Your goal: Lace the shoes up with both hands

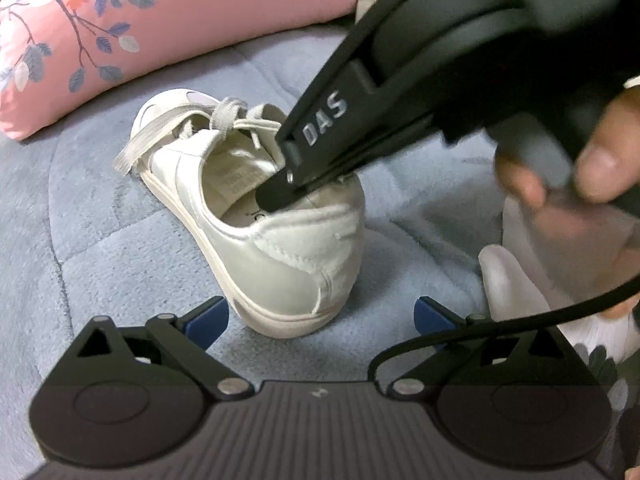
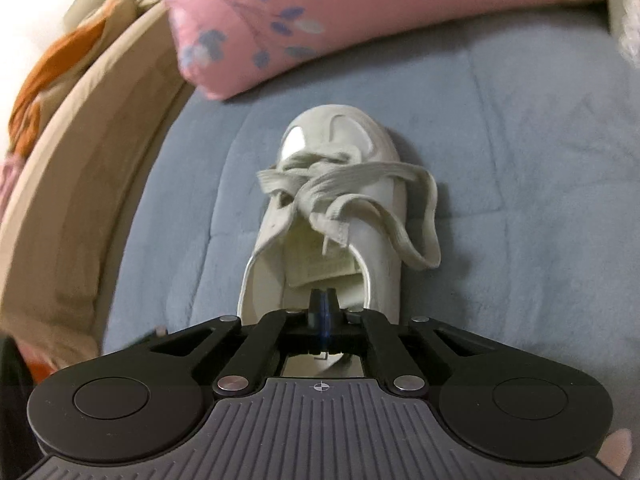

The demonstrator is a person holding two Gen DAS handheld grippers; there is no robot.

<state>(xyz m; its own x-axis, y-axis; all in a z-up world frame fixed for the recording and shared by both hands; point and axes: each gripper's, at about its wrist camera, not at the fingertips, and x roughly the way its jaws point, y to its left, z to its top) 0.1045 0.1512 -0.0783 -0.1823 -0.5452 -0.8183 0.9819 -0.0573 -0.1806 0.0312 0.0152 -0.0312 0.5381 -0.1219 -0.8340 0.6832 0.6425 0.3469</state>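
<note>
A white sneaker rests on the blue blanket with its heel toward the left wrist camera. Its grey-white laces lie loose and tangled over the tongue, and one flat end hangs off the left side. My left gripper stands open just behind the heel, a blue pad on each side. My right gripper, held by a hand, comes down from the upper right to the shoe's opening. From the right wrist, the right gripper is shut over the heel end of the sneaker. A lace loop droops off the right side.
A pink floral pillow lies beyond the toe. The quilted blue blanket spreads all around the shoe. A beige bed edge with orange cloth runs along the left. White fabric and a black cable sit right of the heel.
</note>
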